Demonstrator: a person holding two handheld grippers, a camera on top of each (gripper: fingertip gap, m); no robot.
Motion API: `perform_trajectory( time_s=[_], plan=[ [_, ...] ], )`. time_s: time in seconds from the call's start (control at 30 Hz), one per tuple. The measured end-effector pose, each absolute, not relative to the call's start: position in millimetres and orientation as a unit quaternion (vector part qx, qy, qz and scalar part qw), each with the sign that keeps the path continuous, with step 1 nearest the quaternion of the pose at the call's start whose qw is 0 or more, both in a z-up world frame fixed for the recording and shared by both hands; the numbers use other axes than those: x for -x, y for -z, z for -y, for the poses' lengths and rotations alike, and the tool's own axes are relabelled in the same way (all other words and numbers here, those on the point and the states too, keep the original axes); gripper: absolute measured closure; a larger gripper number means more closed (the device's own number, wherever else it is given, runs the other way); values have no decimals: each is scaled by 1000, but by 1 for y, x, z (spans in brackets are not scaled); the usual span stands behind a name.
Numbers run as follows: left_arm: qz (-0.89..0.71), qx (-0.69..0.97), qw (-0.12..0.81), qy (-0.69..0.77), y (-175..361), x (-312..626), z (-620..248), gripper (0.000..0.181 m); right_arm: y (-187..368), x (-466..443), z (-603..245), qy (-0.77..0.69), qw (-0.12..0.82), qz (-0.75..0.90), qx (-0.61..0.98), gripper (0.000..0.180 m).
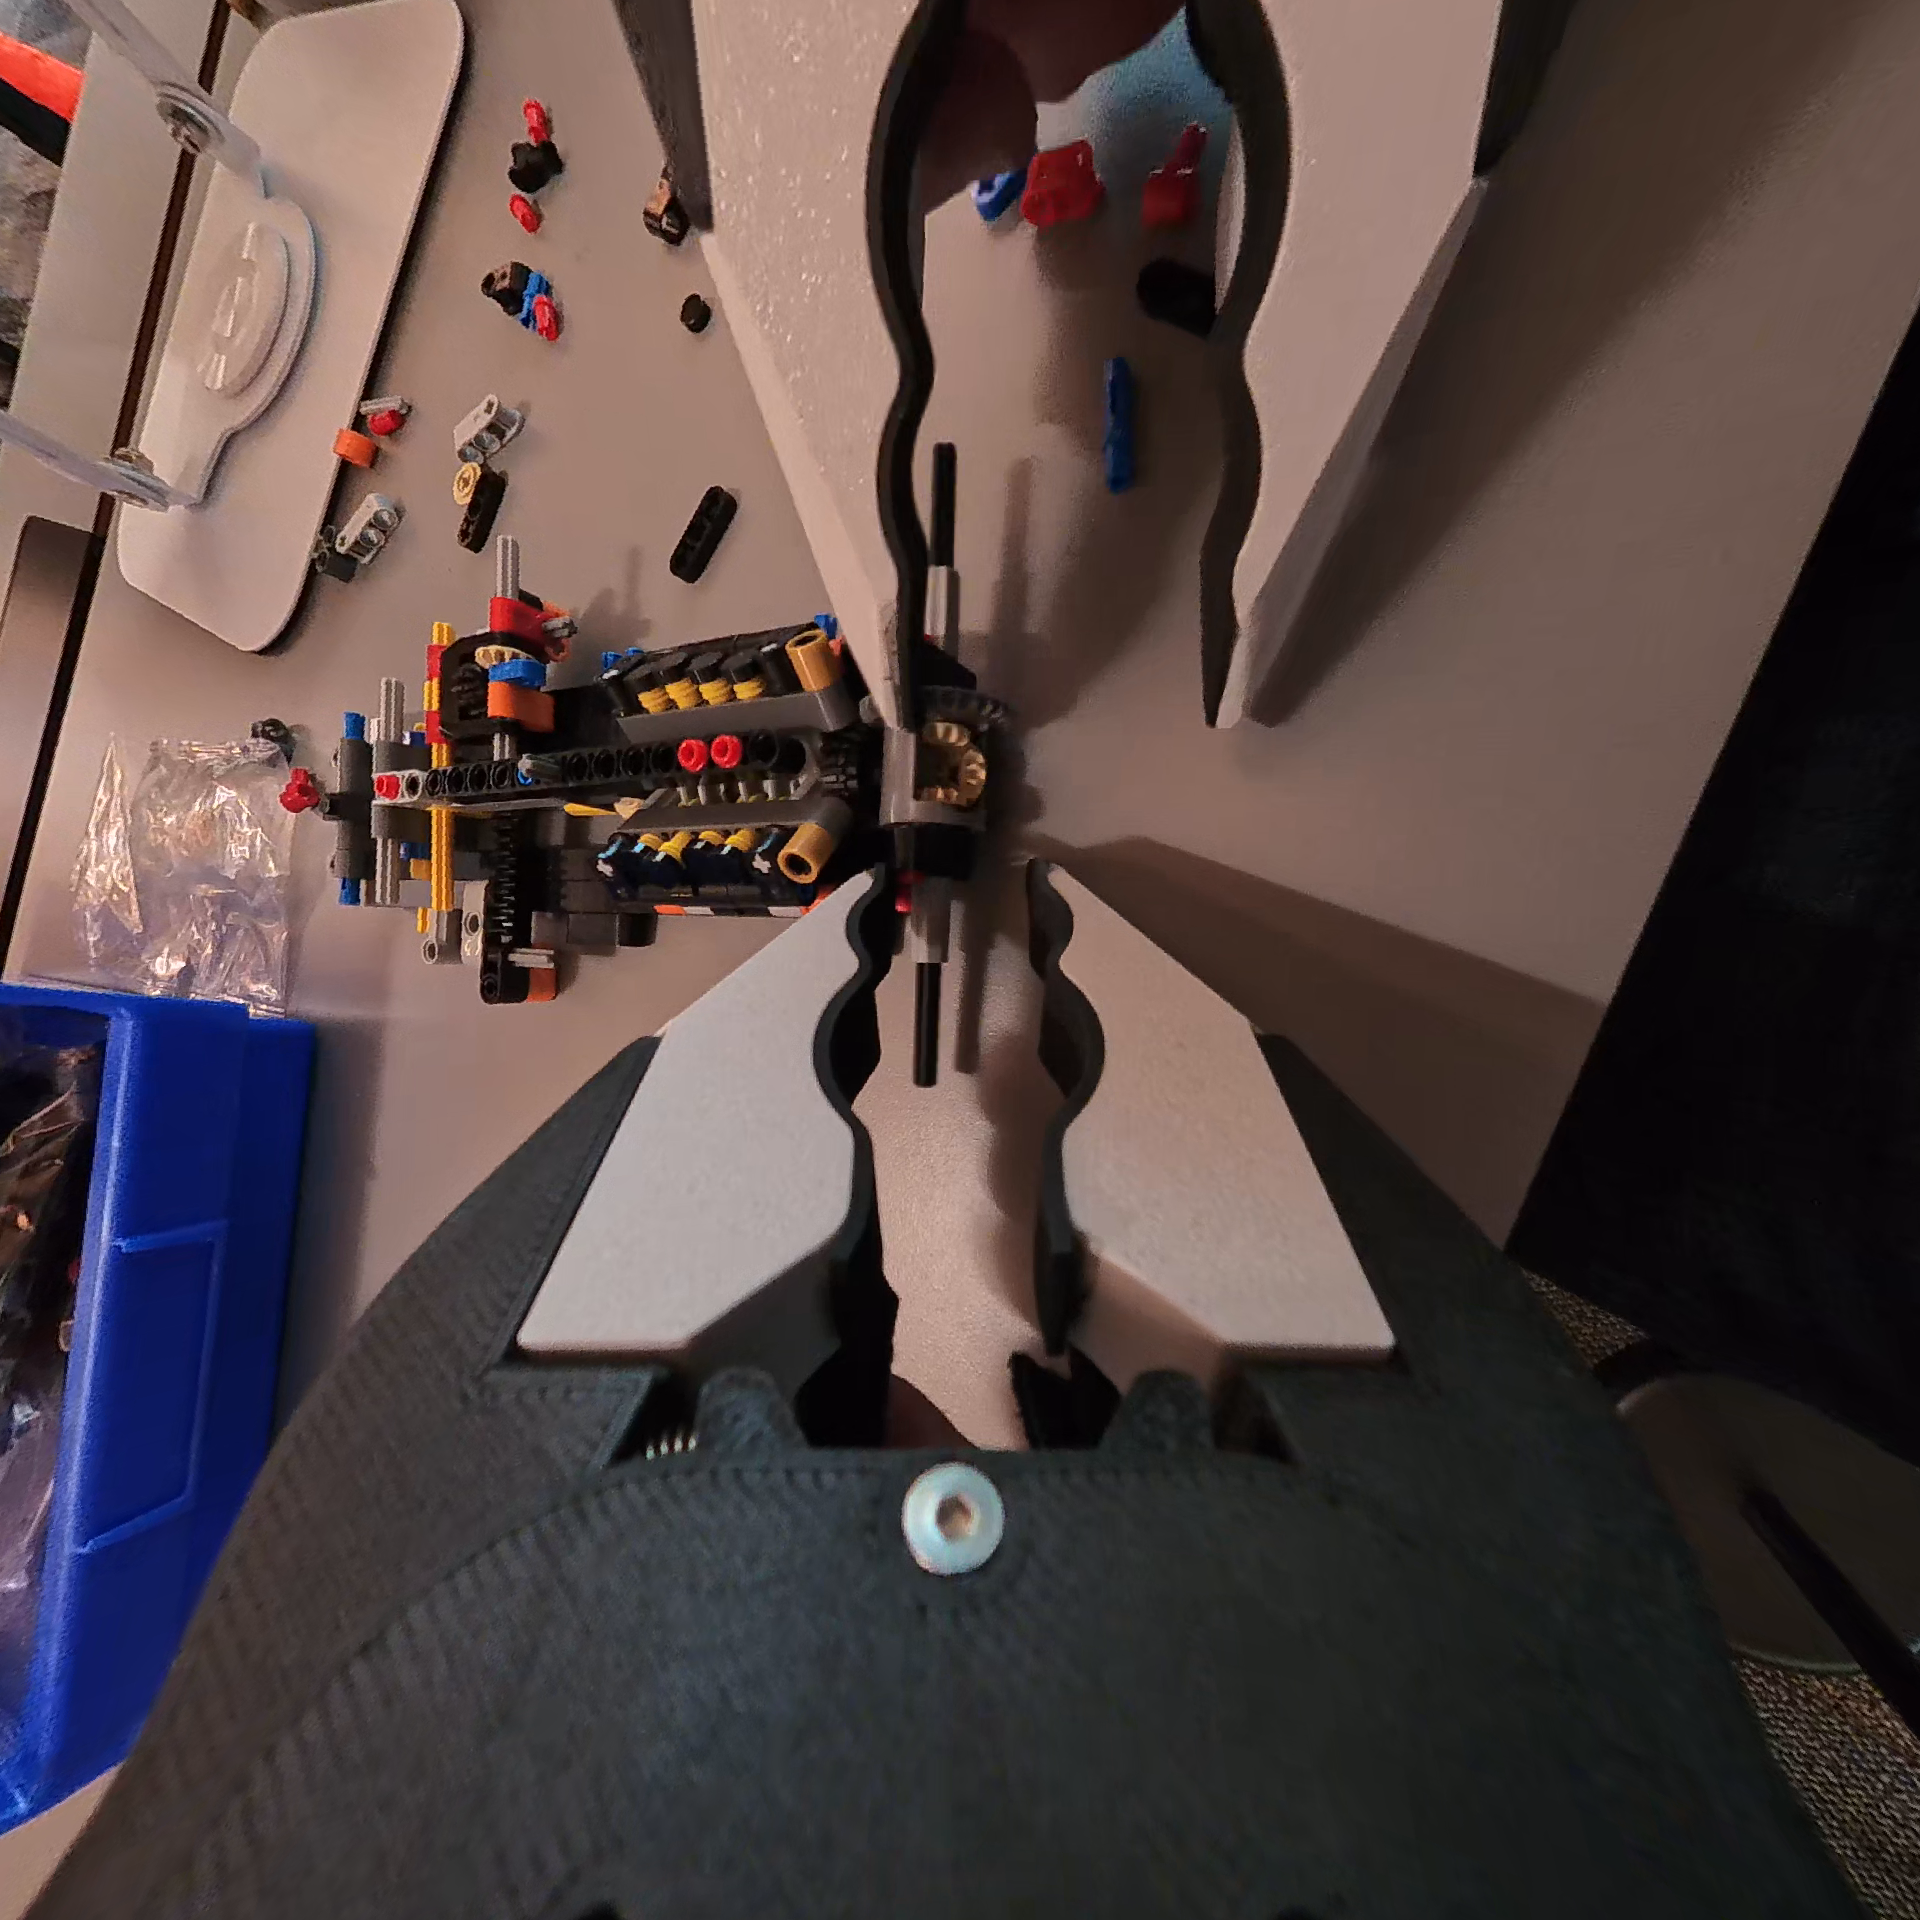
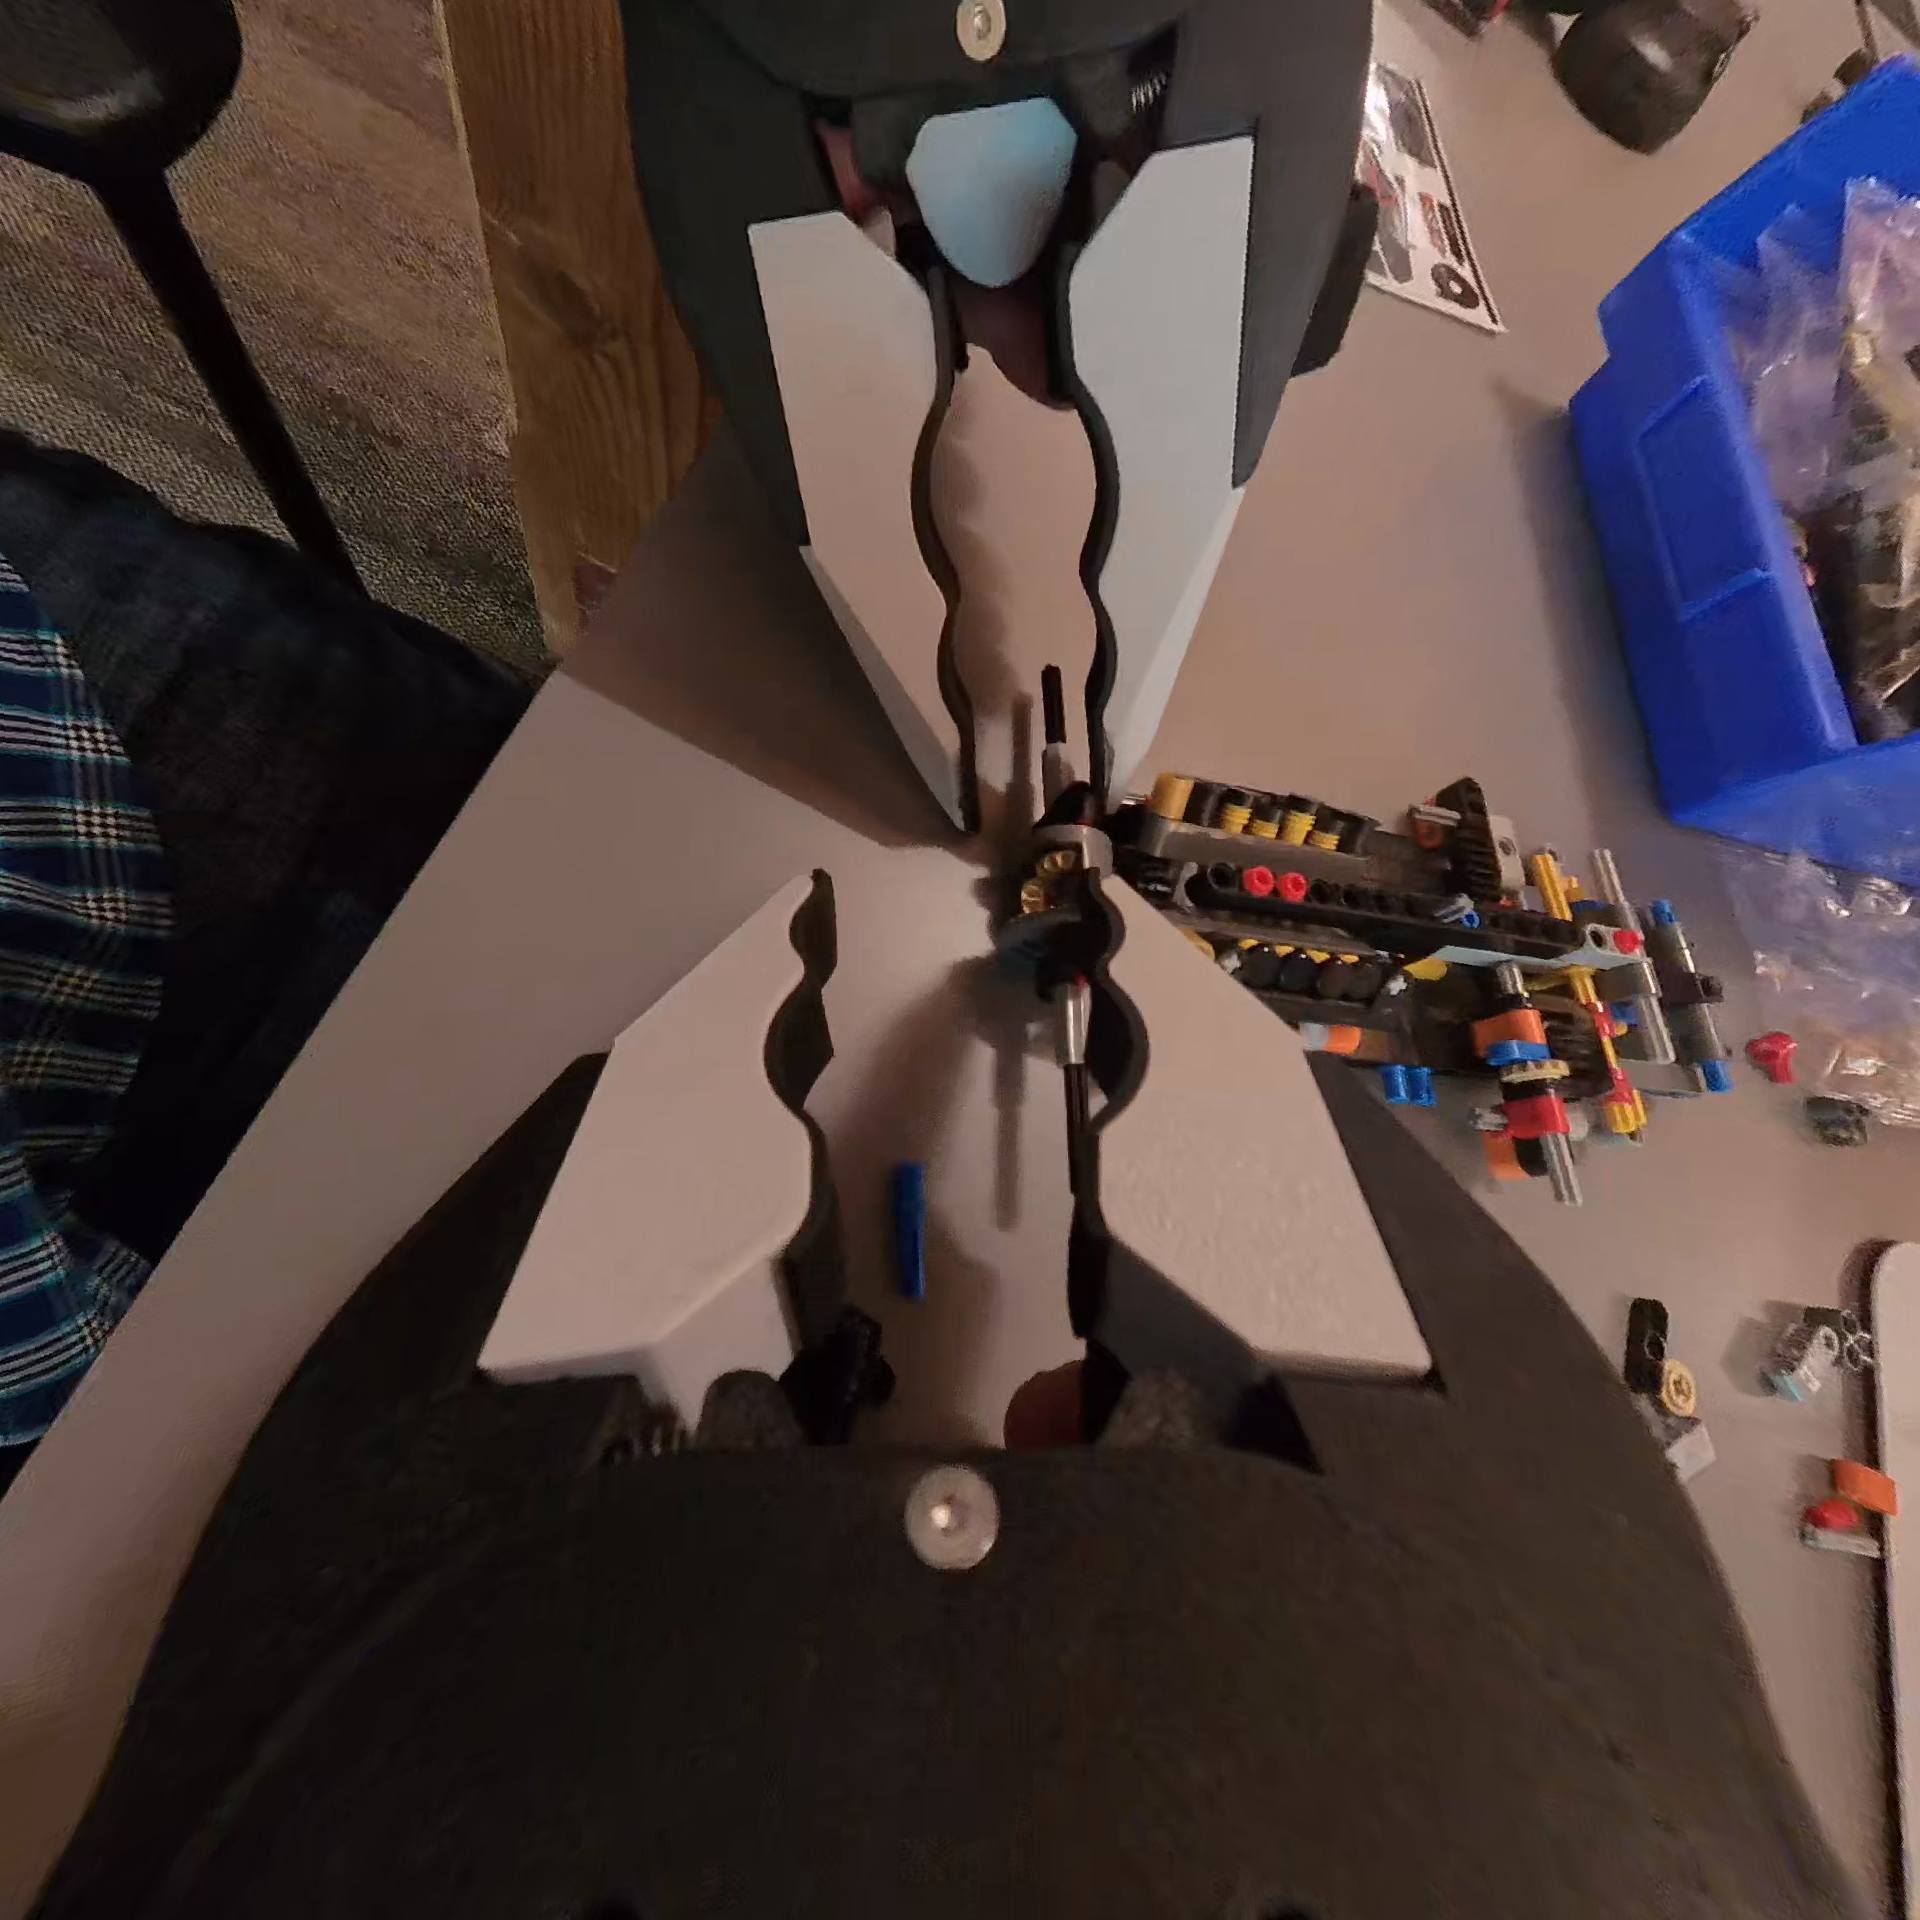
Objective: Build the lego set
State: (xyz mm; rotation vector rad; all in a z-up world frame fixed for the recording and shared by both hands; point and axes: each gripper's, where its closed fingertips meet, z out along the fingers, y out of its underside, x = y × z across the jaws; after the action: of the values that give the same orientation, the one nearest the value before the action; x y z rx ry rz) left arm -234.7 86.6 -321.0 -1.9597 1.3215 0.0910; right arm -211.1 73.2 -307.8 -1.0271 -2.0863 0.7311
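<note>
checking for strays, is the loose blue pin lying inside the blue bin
No, the blue pin lies on the table, well apart from the blue bin.

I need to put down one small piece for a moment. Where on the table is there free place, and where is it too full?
Bare table lies past the gear end of the lego model, toward the edge, between the left gripper and the right gripper; only a blue pin lies there. It is crowded among the loose pieces and by the blue bin.
</note>
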Motion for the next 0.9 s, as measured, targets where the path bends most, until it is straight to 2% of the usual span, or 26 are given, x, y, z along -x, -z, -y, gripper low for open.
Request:
perform_trajectory(
  time_s=[0.23,0.47,0.63,0.9],
  plan=[
    [-516,767,380,-34,321,234,-86,157,317,205,-62,-281,324,816,388,141],
    [-518,767,378,-33,321,235,-86,157,309,210,-70,-289,341,803,394,132],
    [-519,767,376,-34,321,235,-86,157,319,205,-60,-281,323,818,384,144],
    [-523,767,371,-34,321,236,-86,157,308,209,-70,-295,338,801,396,133]
  ],
)
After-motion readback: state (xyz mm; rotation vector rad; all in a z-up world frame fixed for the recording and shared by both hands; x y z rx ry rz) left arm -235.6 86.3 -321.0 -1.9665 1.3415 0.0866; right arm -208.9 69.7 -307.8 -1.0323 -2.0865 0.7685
